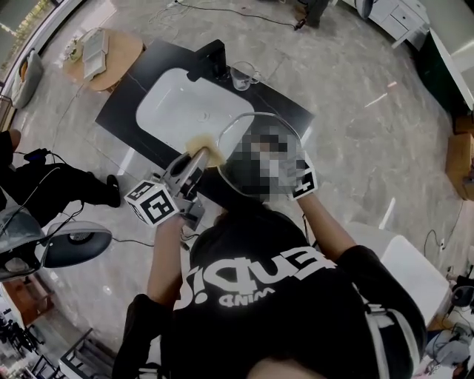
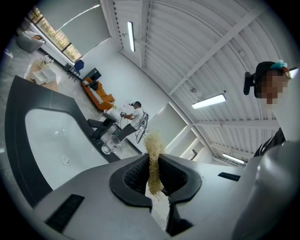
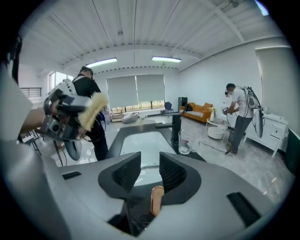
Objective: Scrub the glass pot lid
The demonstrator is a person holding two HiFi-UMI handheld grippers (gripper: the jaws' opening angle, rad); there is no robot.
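Above sink (image 1: 178, 111), left gripper (image 2: 154, 164) pinches sponge (image 2: 153, 143) — right gripper (image 3: 150, 171) holds lid (image 1: 244, 133)

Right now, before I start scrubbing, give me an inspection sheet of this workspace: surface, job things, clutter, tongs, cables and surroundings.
Surface: black counter with a white sink and a black tap.
Job's things: glass lid raised over the sink's near edge; yellowish sponge close to its left rim, contact cannot be told.
Clutter: clear glass jug beside the tap.
Tongs: left tongs shut on the sponge; right tongs grip the glass lid at its right edge.
Cables: black cable across the floor beyond the counter.
Surroundings: round wooden table far left; a person standing near an orange sofa.
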